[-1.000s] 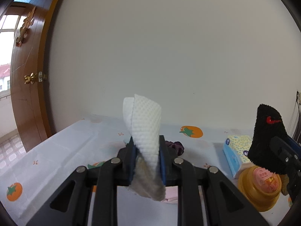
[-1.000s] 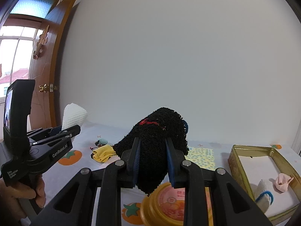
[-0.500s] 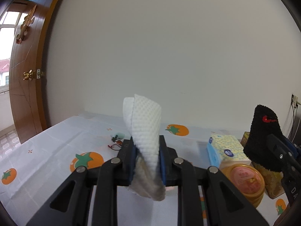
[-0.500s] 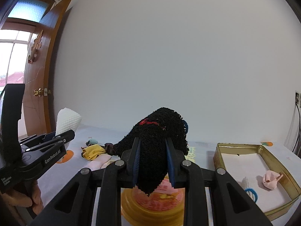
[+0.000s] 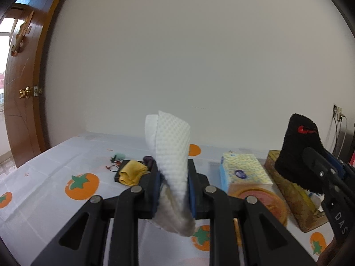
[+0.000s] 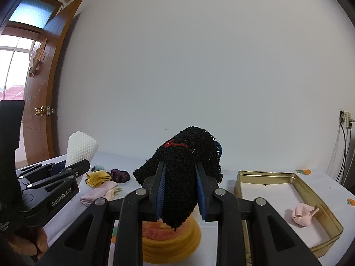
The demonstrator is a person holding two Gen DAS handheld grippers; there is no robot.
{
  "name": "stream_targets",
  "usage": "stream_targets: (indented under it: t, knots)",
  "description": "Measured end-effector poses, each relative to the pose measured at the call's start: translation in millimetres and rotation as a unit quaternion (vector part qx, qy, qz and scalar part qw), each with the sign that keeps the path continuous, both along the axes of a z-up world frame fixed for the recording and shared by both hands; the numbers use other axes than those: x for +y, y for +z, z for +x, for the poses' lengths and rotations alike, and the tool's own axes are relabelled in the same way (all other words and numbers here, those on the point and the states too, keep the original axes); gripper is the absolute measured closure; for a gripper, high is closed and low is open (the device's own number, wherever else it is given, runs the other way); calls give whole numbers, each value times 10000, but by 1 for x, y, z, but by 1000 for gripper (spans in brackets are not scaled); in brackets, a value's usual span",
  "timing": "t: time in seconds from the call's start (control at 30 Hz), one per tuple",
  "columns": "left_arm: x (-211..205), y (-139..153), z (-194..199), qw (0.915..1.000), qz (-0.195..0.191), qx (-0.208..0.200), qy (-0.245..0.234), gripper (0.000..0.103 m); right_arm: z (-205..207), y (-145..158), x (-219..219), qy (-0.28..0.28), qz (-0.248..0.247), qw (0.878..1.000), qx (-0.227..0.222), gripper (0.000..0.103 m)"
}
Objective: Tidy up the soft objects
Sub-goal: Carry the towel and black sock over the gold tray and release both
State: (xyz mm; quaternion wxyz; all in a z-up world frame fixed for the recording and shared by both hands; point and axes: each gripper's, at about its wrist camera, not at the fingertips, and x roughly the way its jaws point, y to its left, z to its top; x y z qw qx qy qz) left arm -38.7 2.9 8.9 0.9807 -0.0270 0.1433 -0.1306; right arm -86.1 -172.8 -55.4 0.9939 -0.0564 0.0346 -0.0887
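Note:
My left gripper point(image 5: 173, 189) is shut on a white waffle-textured cloth point(image 5: 172, 146) that sticks up between its jaws, above the table. It also shows at the left of the right wrist view point(image 6: 66, 170). My right gripper point(image 6: 180, 190) is shut on a black fuzzy sock point(image 6: 184, 166) with a red mark, held above a yellow round container point(image 6: 170, 241). The sock also shows in the left wrist view point(image 5: 299, 150). A gold tin tray point(image 6: 319, 197) at the right holds a pink cloth point(image 6: 302, 214).
A yellow cloth point(image 5: 131, 173), a dark purple cloth point(image 6: 119, 175), a pale pink cloth point(image 6: 99, 192) and a small teal item point(image 5: 118, 156) lie on the tomato-print tablecloth point(image 5: 44, 181). A tissue pack point(image 5: 243, 173) stands beside the yellow container. A wooden door point(image 5: 22, 88) is at the left.
Both grippers have moved back and up from the table with their cloths still held. The yellow cloth, the tissue pack and the tin tray have come more fully into view.

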Motion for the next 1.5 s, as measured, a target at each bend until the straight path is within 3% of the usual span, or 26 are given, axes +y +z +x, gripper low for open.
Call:
stream_targets:
  t: [0.47,0.9,1.1,1.37,1.5]
  knots:
    - [-62,-1,-18,9979,67,-74,-642,83,-13,4,-49,-592,-19,9981,-139,76]
    - [-146,1,-39,9888,138,-112,-1480,83,-36,4,-138,-1550,116,9878,-96,76]
    - [-193,4,-45,9834,212,-136,-1798,83,-43,7,-173,-1769,232,9839,108,76]
    - [-245,1,-35,9777,130,305,-2074,83,-40,6,-212,-1985,429,9784,376,76]
    - [-261,-2,-35,9759,296,366,-2129,83,-32,4,-220,-1858,543,9791,616,76]
